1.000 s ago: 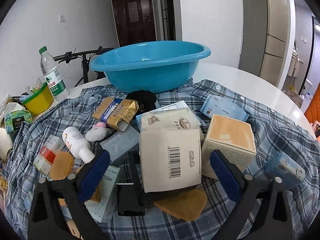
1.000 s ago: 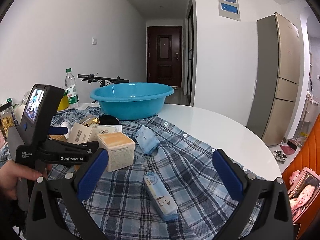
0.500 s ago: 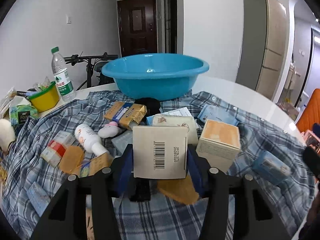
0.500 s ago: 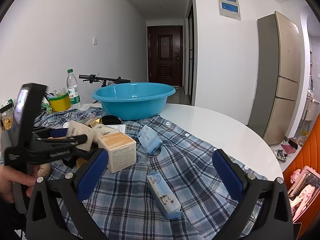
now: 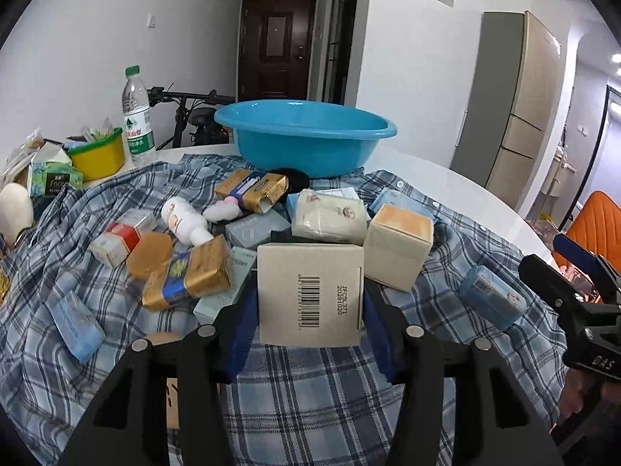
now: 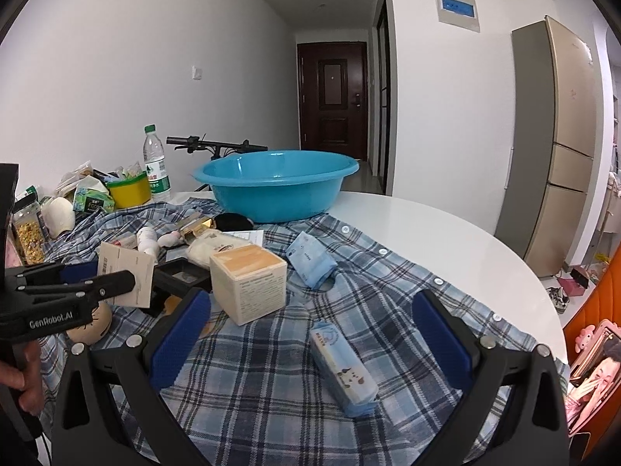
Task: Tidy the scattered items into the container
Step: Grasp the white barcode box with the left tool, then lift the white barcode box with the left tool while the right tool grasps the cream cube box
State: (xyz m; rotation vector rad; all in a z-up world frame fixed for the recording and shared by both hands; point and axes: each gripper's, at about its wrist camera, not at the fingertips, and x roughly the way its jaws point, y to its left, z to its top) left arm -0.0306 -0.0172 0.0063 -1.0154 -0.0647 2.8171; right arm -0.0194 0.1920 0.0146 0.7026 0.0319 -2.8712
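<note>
My left gripper (image 5: 310, 310) is shut on a beige barcode box (image 5: 310, 293) and holds it lifted above the plaid cloth; the box also shows in the right wrist view (image 6: 124, 273). The blue basin (image 5: 306, 136) stands at the back of the table, empty as far as I see, and shows in the right wrist view too (image 6: 275, 182). My right gripper (image 6: 310, 334) is open and empty above a light blue tissue pack (image 6: 343, 369). A cube-shaped cream box (image 6: 250, 285) sits just left of it.
Scattered on the plaid shirt (image 5: 330, 388): gold packets (image 5: 190, 277), a white bottle (image 5: 182, 221), a red-white box (image 5: 120, 237), a cream pouch (image 5: 330, 221), blue packs (image 5: 491, 297). A water bottle (image 5: 136, 116) and a yellow bowl (image 5: 99, 157) stand at the back left.
My left gripper closed on the barcode box and lifted it off the pile, pulling back and up. The right gripper stayed open and barely moved.
</note>
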